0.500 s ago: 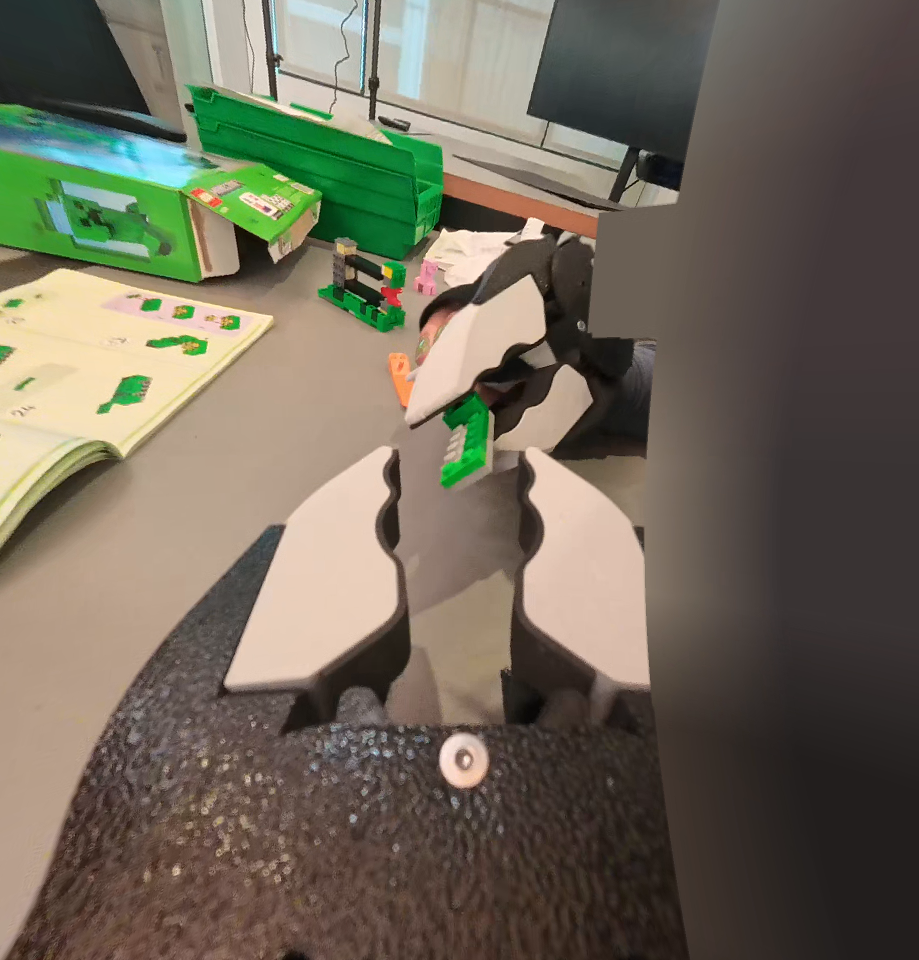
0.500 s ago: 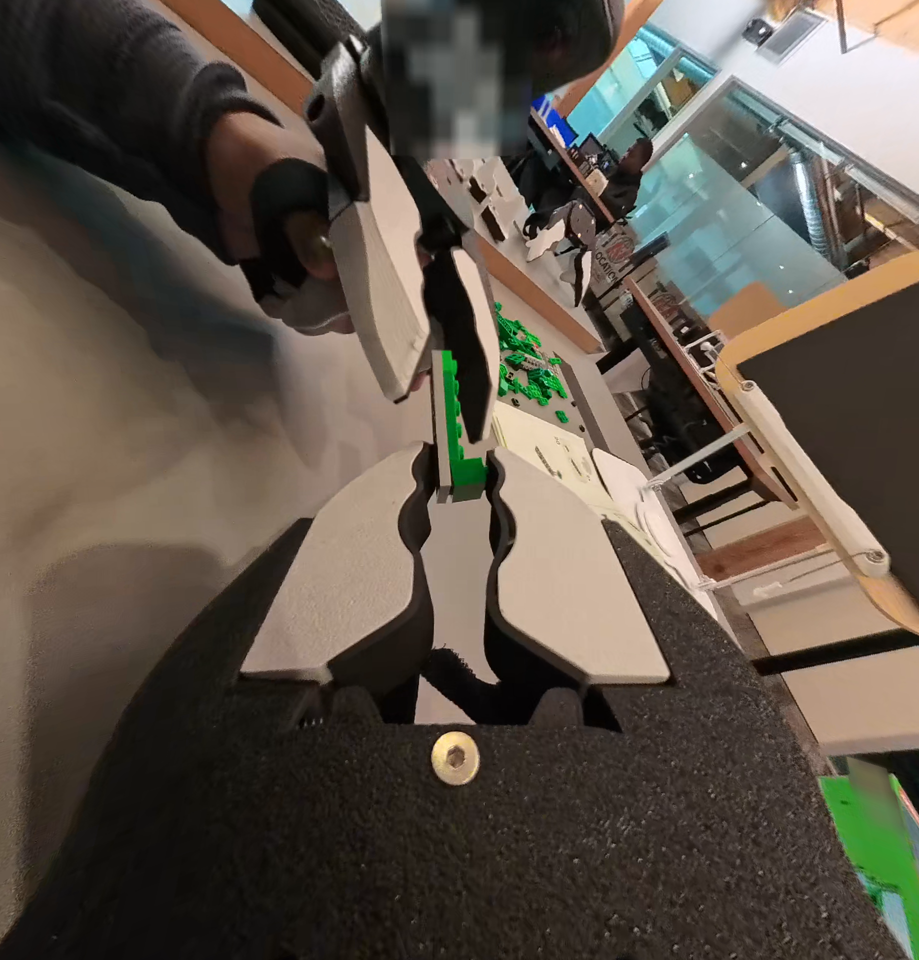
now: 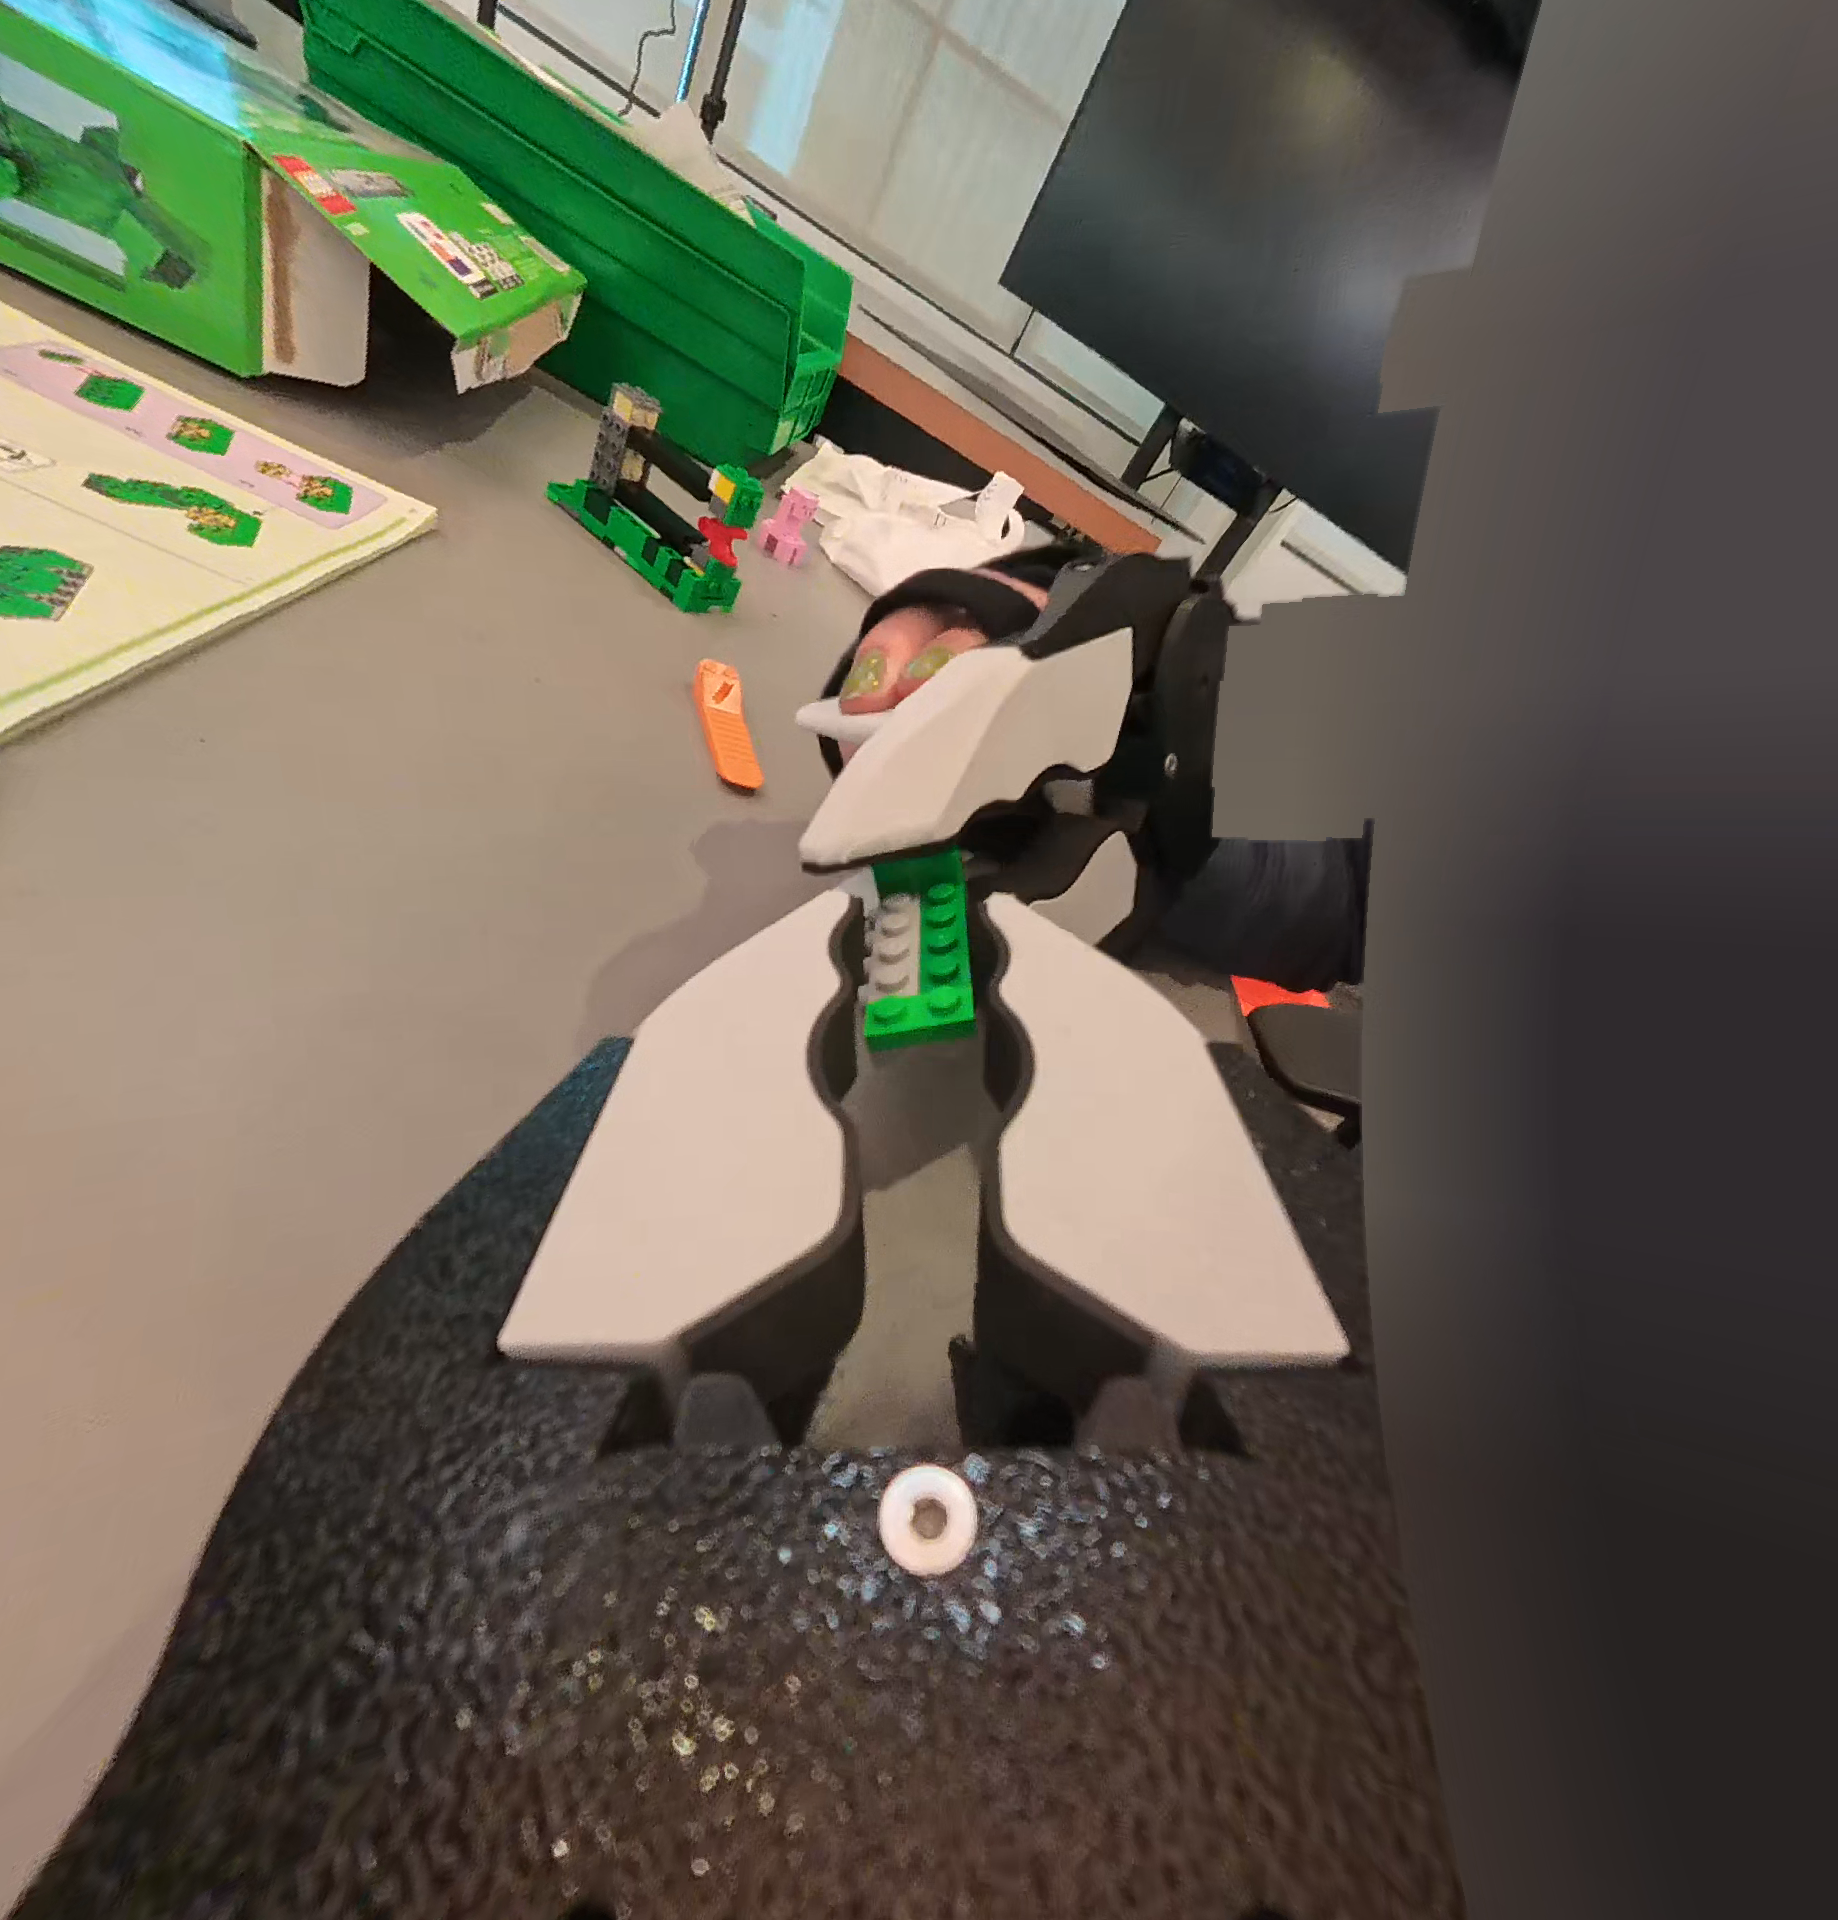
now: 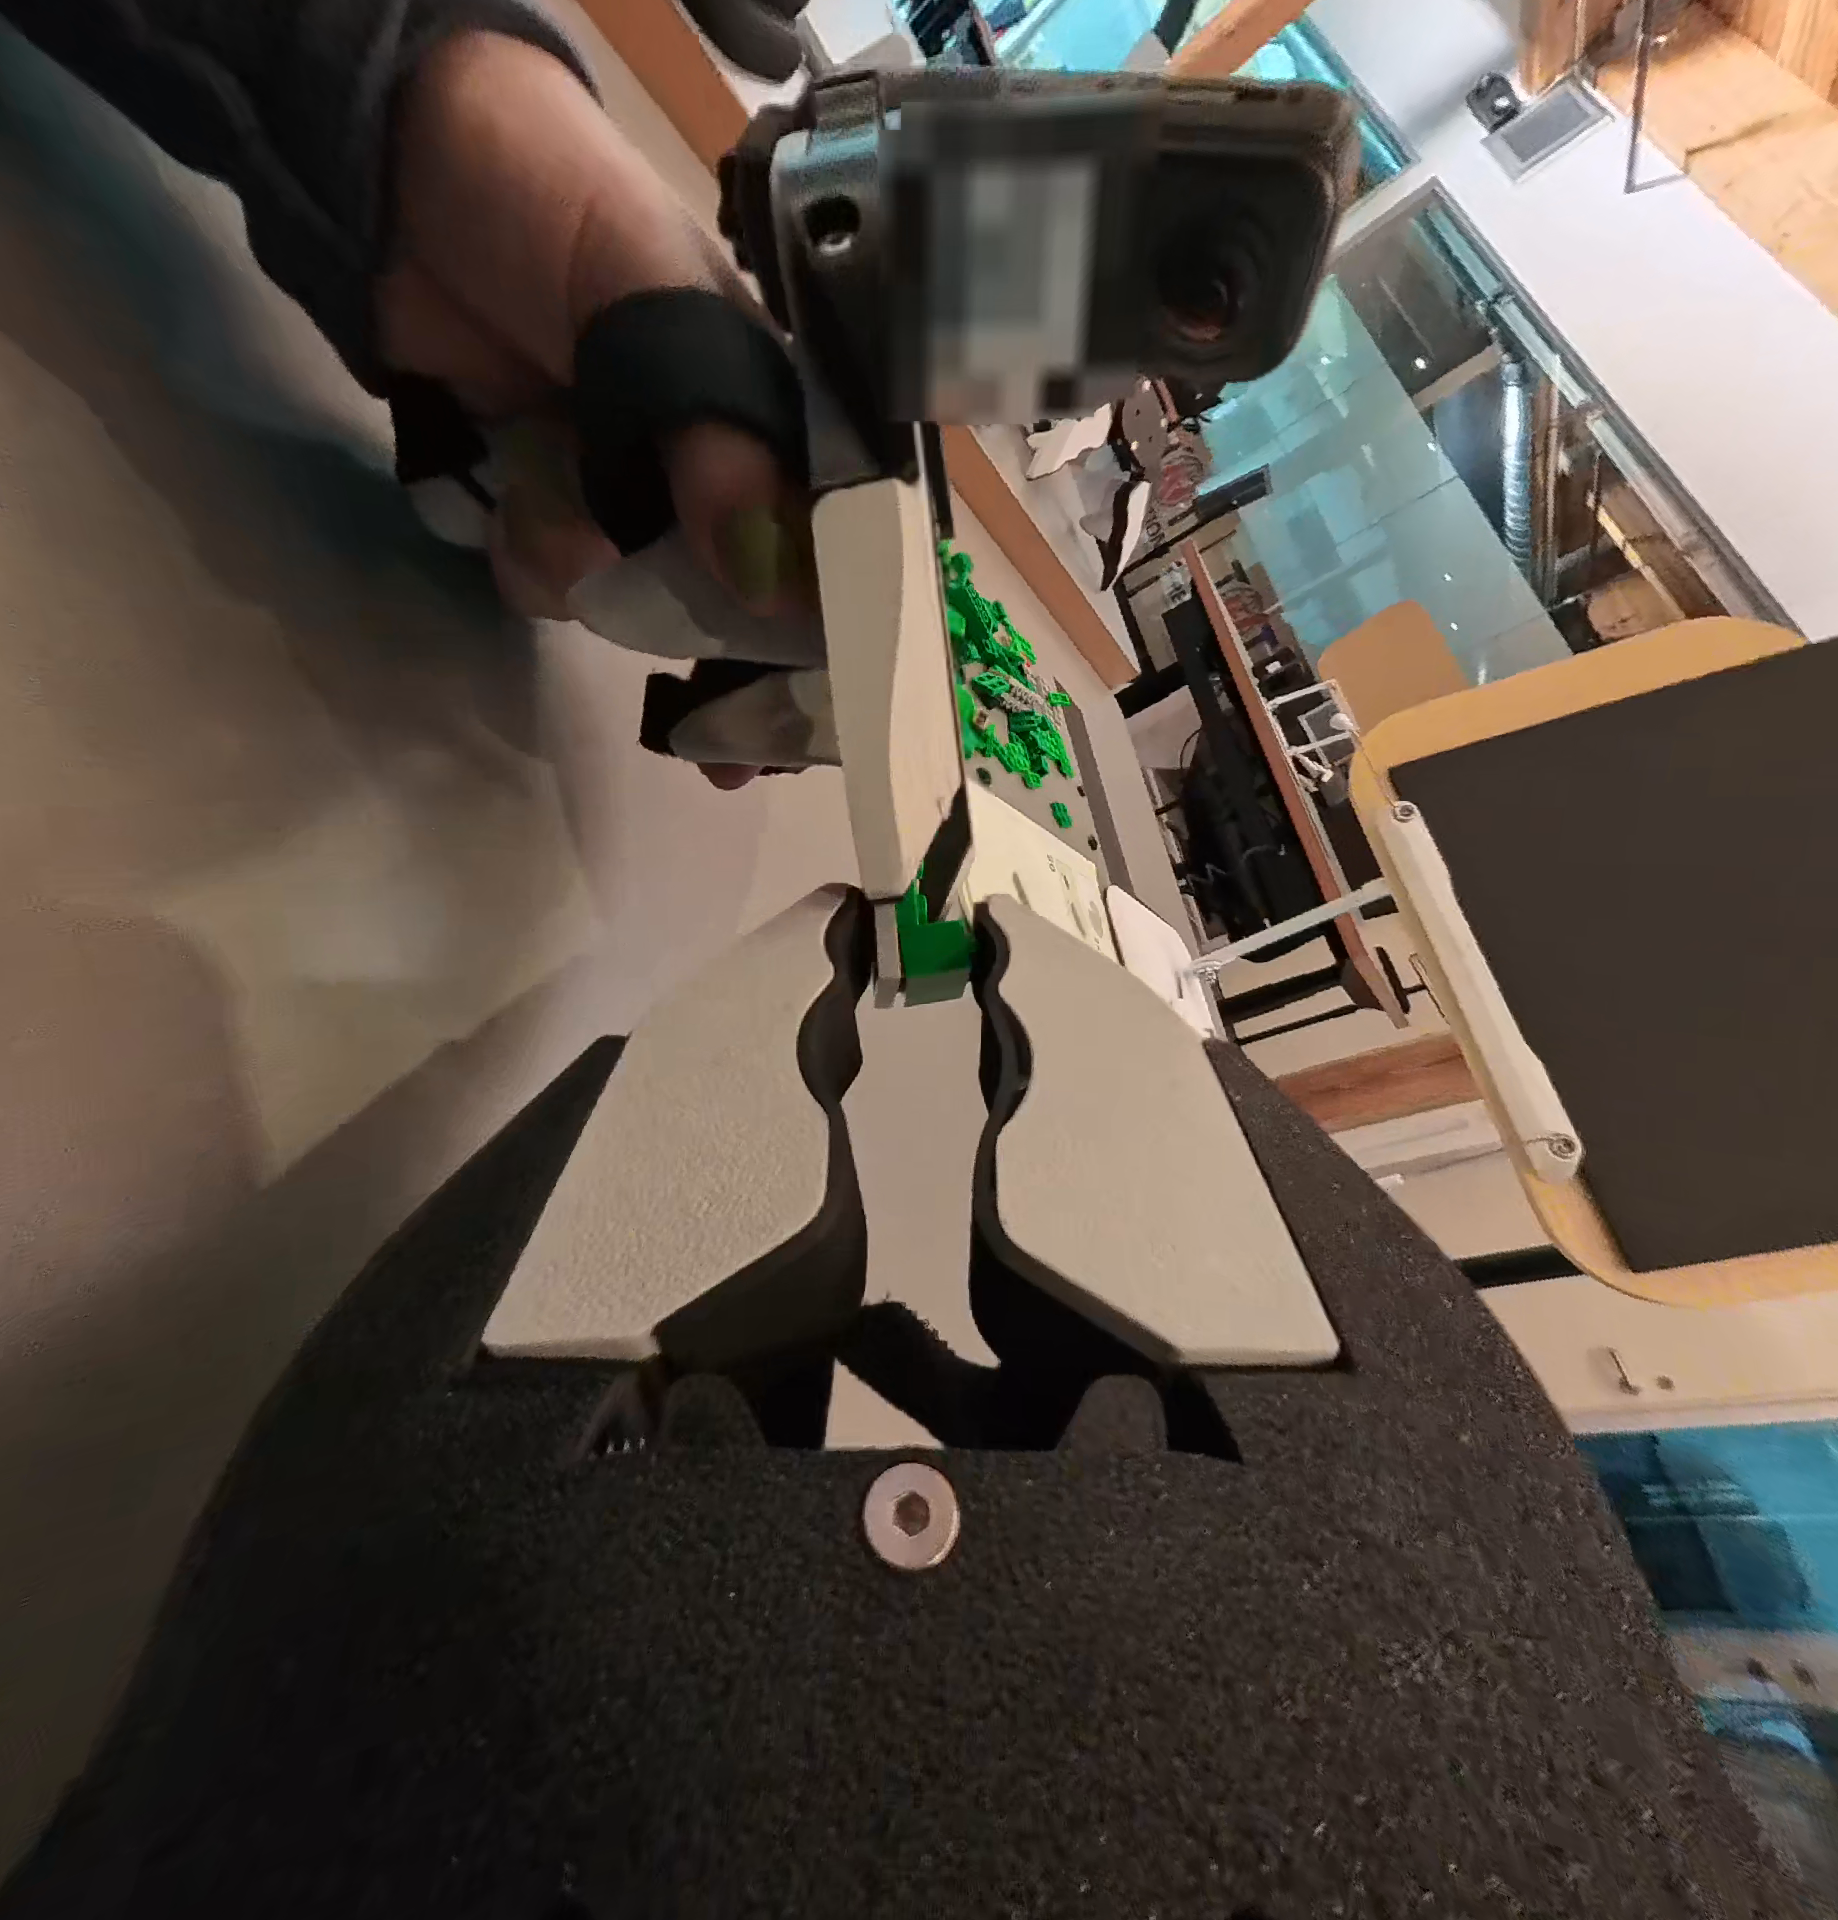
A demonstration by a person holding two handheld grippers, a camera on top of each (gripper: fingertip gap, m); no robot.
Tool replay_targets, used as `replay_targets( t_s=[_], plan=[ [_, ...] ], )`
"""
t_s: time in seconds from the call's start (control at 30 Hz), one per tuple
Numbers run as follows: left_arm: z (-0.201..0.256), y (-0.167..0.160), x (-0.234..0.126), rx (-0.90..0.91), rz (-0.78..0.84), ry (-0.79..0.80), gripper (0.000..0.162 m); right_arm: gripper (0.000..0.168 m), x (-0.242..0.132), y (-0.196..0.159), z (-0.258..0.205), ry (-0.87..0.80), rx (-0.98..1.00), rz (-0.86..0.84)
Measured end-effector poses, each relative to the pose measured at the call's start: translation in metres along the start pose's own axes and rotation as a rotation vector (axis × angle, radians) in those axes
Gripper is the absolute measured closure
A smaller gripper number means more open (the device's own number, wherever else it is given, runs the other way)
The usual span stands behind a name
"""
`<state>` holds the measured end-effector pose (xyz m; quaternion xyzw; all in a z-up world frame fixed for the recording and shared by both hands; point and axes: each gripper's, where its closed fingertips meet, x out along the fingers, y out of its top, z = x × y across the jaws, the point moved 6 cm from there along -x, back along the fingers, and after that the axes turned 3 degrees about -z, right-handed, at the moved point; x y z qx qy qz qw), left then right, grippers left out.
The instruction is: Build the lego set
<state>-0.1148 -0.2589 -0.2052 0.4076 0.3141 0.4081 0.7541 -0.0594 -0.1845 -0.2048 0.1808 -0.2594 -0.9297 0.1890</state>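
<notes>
A small green and grey lego assembly [image 3: 925,966] is held in the air between both grippers, above the grey table [image 3: 375,935]. My left gripper [image 3: 920,914] is shut on its near end. My right gripper [image 3: 894,852] reaches in from the upper right and covers the far end. In the right wrist view, my right gripper [image 4: 920,920] is shut on the assembly [image 4: 930,951]. The left gripper [image 4: 925,873] comes down from above, edge-on, with the same piece between its fingers. A gloved hand holds each gripper.
On the table lie a partly built green and black model [image 3: 650,499], a pink figure [image 3: 790,525], an orange brick separator [image 3: 726,722], an open instruction booklet [image 3: 167,499], a green box [image 3: 167,208], a green bin [image 3: 634,239] and a white bag [image 3: 904,509]. Loose green bricks [image 4: 998,686] lie farther off. My two grippers' fingertips are within a few centimetres of each other.
My left gripper has moved forward onto the assembly and narrowed its jaws around it. The right gripper has kept its hold. Both cameras have swung a little.
</notes>
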Motion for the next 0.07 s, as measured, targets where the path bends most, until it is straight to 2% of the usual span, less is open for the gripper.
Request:
replay_targets(
  t_s=[0.07],
  plan=[
    [-0.0001, 0.0018, -0.0019, -0.033, 0.028, -0.030, 0.143, 0.147, -0.0002, 0.0013, 0.0026, -0.019, 0.056, 0.025]
  ],
)
